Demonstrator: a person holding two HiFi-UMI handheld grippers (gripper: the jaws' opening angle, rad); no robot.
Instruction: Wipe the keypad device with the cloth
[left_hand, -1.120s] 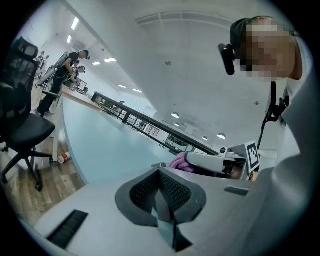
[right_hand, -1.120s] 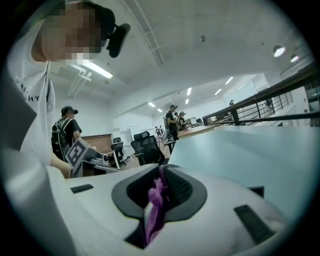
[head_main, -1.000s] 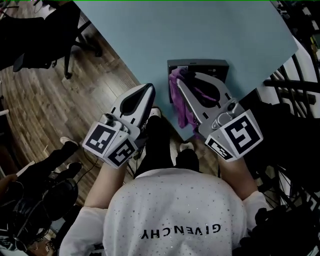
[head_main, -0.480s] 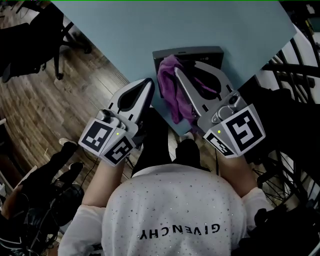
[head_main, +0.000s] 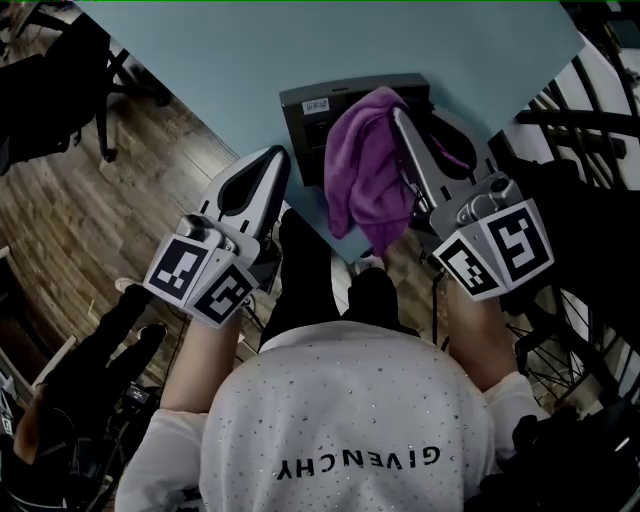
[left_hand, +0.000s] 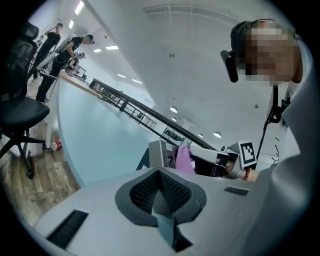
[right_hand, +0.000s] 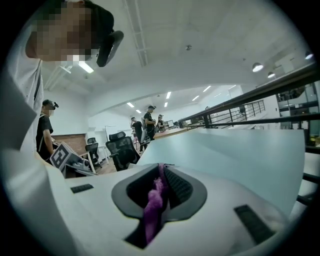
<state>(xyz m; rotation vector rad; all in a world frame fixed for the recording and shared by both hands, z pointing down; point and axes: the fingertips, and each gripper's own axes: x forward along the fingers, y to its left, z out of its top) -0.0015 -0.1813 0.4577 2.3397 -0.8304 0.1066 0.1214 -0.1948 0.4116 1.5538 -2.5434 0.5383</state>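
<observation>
A dark grey keypad device (head_main: 308, 122) sits at the near corner of the pale blue table (head_main: 250, 50). My right gripper (head_main: 400, 112) is shut on a purple cloth (head_main: 365, 175), which drapes over the device's right part and hangs past the table edge. In the right gripper view a purple cloth (right_hand: 152, 202) fold is pinched between the jaws of the right gripper (right_hand: 161, 169). My left gripper (head_main: 276, 156) is shut and holds nothing; its tip is just off the device's near left corner. The left gripper view shows the left gripper (left_hand: 159, 173) shut, with the device (left_hand: 159, 154) and cloth (left_hand: 184, 160) beyond.
Wooden floor (head_main: 90, 210) lies left of the table edge, with black office chairs (head_main: 60, 90) there. A dark metal railing (head_main: 590, 130) runs along the right. Several people (right_hand: 149, 120) stand at desks far off. The person's legs (head_main: 305, 270) are under the table corner.
My right gripper has risen and swung right with the cloth, which now bunches over the device's right side and leaves its left part uncovered. The left gripper has stayed shut, about where it was.
</observation>
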